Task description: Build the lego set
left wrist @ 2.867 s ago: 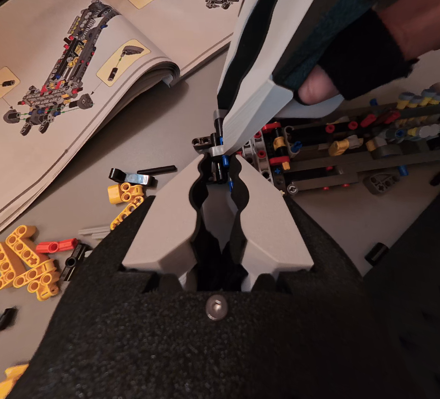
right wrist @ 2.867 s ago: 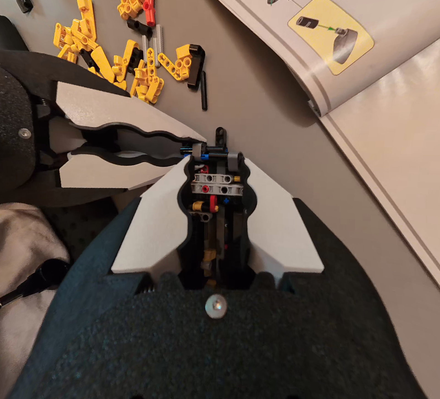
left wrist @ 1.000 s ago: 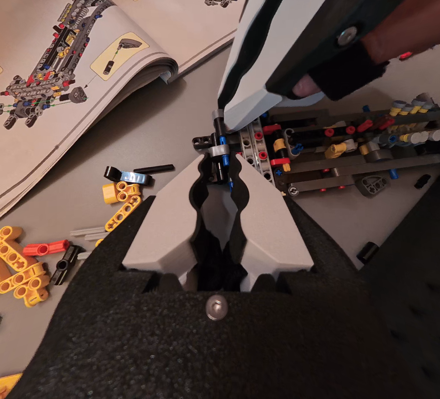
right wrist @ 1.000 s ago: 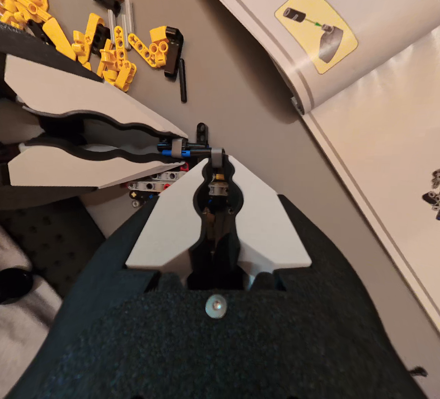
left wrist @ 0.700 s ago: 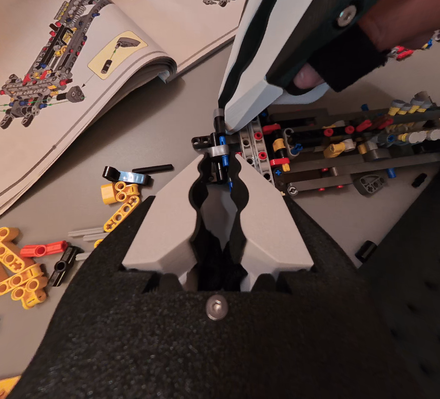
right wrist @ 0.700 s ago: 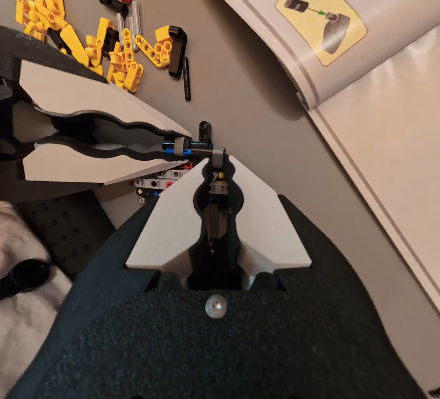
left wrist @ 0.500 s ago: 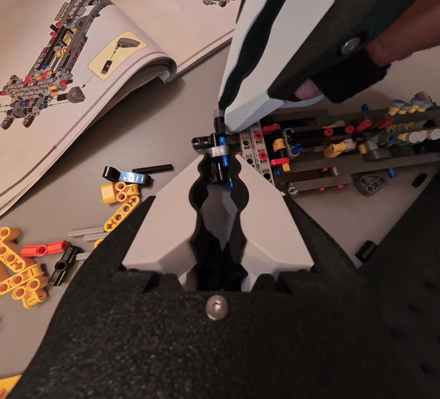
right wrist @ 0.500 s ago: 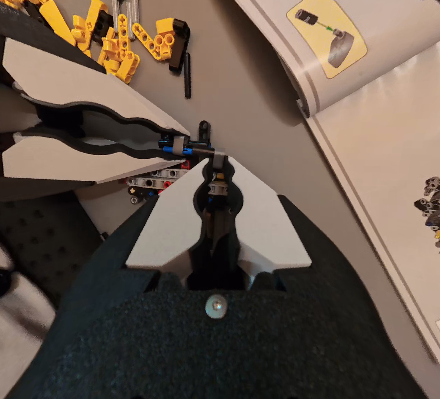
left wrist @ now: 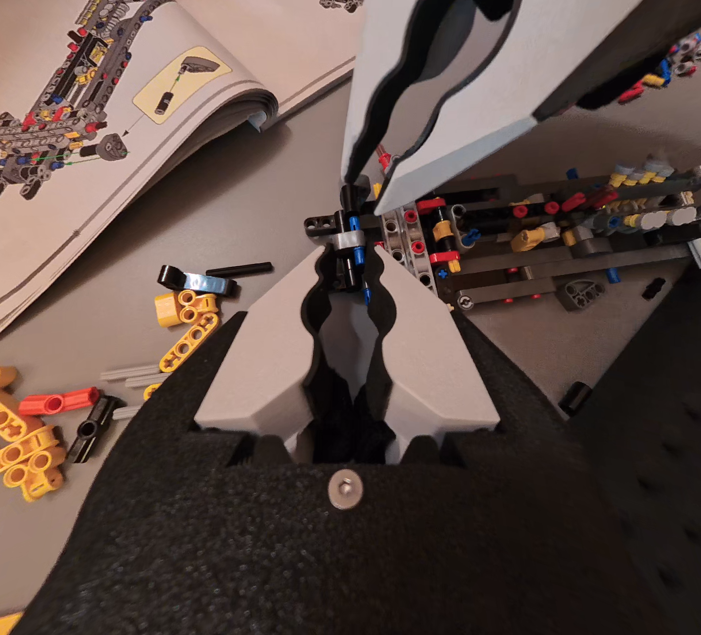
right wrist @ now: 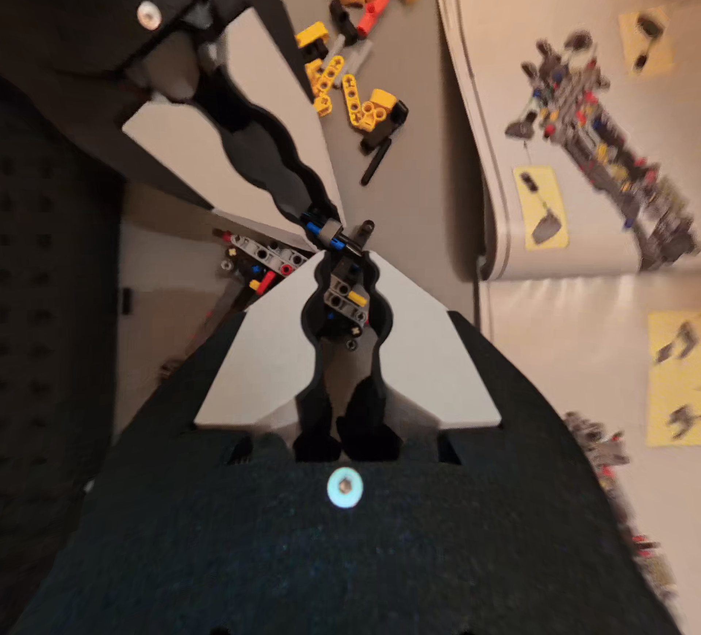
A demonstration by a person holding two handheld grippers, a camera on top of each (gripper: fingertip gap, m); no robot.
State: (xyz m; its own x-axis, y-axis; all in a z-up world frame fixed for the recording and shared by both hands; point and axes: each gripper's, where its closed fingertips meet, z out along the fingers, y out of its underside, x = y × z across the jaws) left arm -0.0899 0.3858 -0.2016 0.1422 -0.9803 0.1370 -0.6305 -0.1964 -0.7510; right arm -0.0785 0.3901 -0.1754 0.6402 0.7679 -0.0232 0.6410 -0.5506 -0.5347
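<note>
The long dark grey Technic model (left wrist: 531, 260) lies on the grey table, with red, yellow and blue pins along it. At its left end sits a small black axle assembly (left wrist: 349, 237) with blue pins and a grey connector. My left gripper (left wrist: 349, 251) is shut on this assembly from below. My right gripper (left wrist: 360, 186) comes down from the upper right and pinches the assembly's black top end. In the blurred right wrist view my right gripper (right wrist: 345, 254) grips that black end, the model's grey beam (right wrist: 343, 300) shows between its fingers, and the left gripper (right wrist: 328, 228) reaches in from the upper left.
The open instruction booklet (left wrist: 125, 59) lies at the back left, and at the right in the right wrist view (right wrist: 569, 180). Loose yellow beams (left wrist: 187, 317), a red connector (left wrist: 57, 402), a black axle (left wrist: 239, 268) and grey axles lie left of the grippers. A dark studded mat (left wrist: 645, 446) lies at the right. Only a small space, under 4 cm, lies between the two pairs of fingers. It is some 5 centimeters from my left tips to the black axle (left wrist: 239, 268). Seen from the right wrist view (right wrist: 378, 162) as well.
The right gripper has swung round and tilted on the assembly, so its view has turned and blurred. The left gripper keeps its grip and has barely moved.
</note>
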